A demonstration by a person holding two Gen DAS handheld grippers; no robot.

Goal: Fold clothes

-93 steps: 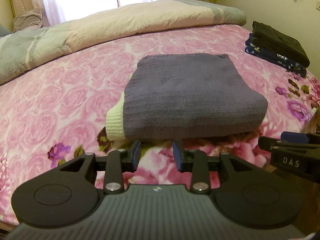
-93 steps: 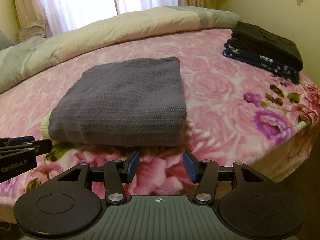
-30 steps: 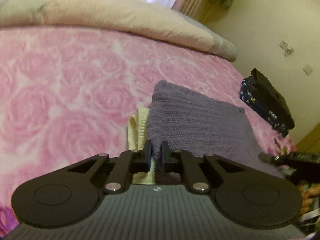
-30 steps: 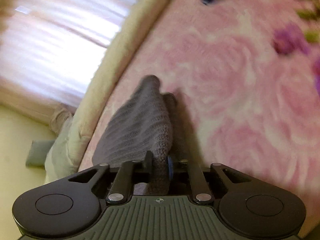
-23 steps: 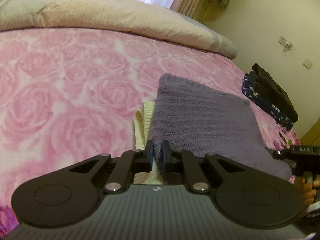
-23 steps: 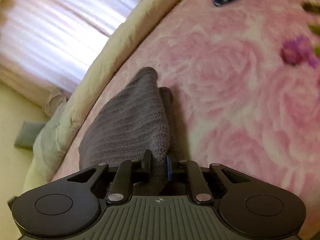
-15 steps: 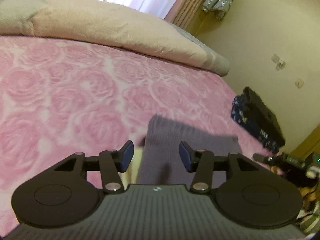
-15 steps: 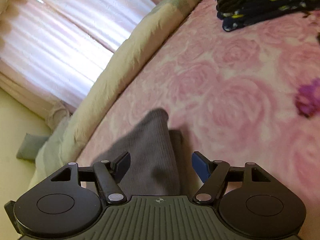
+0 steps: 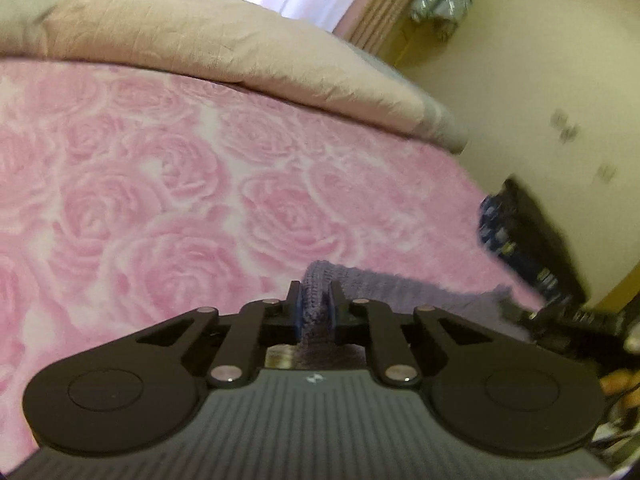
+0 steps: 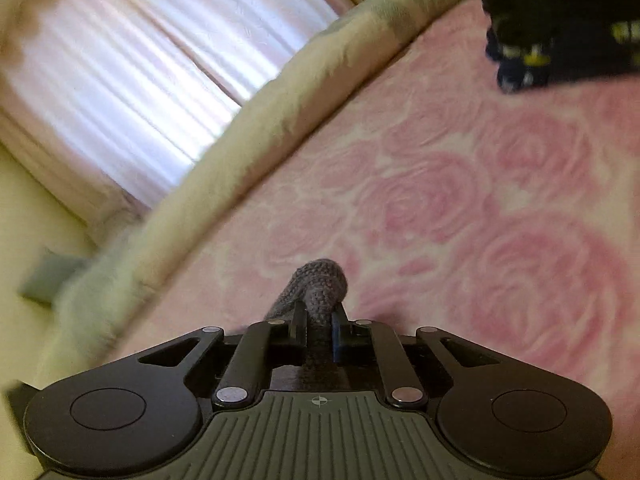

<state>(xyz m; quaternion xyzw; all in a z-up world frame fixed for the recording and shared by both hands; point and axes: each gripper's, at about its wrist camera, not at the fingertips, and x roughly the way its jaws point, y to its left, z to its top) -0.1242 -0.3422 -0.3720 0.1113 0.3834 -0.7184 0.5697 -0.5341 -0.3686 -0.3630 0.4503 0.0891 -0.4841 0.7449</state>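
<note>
Purple knitted sweater [image 9: 316,304] is pinched by the left tongs [image 9: 314,306] and right tongs [image 10: 319,322], both just closed on its folds above the rose-patterned bed [image 9: 160,200]; blurred dark folded clothes [image 10: 560,28] are cut off.

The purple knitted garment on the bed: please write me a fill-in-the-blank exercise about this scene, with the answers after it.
1. The left gripper is shut on the purple knitted ____.
2. The right gripper also holds this garment; its jaws have just been ____.
3. The bed cover shows large pink ____.
4. The dark folded pile lies near the ____ corner of the right wrist view.

Missing words: garment; closing; roses; upper right
</note>
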